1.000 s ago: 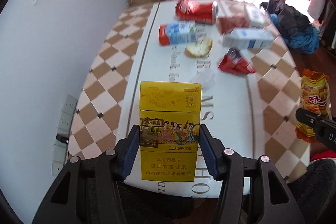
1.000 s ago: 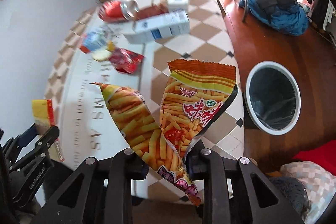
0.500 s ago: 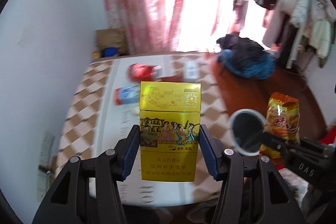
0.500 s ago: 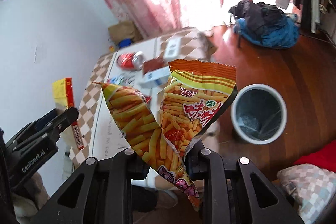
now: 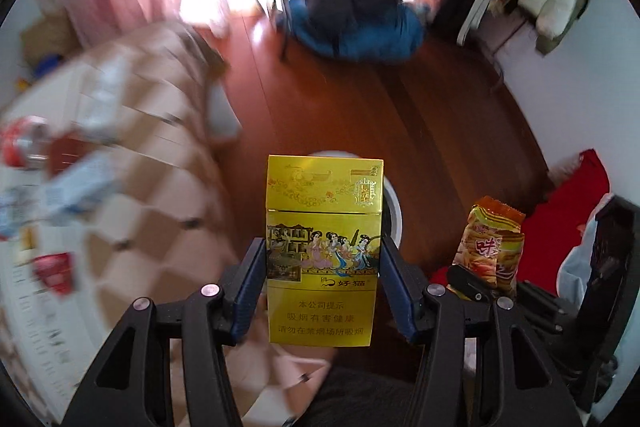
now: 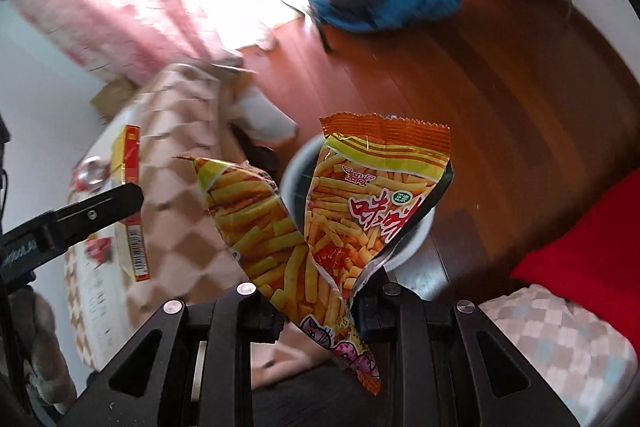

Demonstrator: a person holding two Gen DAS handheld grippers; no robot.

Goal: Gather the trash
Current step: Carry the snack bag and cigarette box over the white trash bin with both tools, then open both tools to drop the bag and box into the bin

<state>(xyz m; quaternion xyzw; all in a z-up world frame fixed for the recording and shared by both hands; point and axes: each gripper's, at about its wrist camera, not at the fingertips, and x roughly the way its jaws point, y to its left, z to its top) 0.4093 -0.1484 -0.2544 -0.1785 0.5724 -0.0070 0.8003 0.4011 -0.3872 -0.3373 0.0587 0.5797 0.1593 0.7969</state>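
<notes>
The left gripper (image 5: pixel 323 259) clamps an upright yellow cardboard cigarette pack (image 5: pixel 322 251), while the right gripper (image 6: pixel 320 303) pinches a torn orange foil snack bag (image 6: pixel 340 215) near a round white bin (image 6: pixel 420 235).

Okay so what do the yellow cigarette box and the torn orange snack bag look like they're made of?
The yellow cigarette box, clamped in the left gripper, looks like glossy printed cardboard: flat faces, crisp edges, a metallic gold sheen. The torn orange snack bag, pinched by the right gripper, looks like thin plastic or foil film: crimped top seam, ragged tear, limp folds.
</notes>
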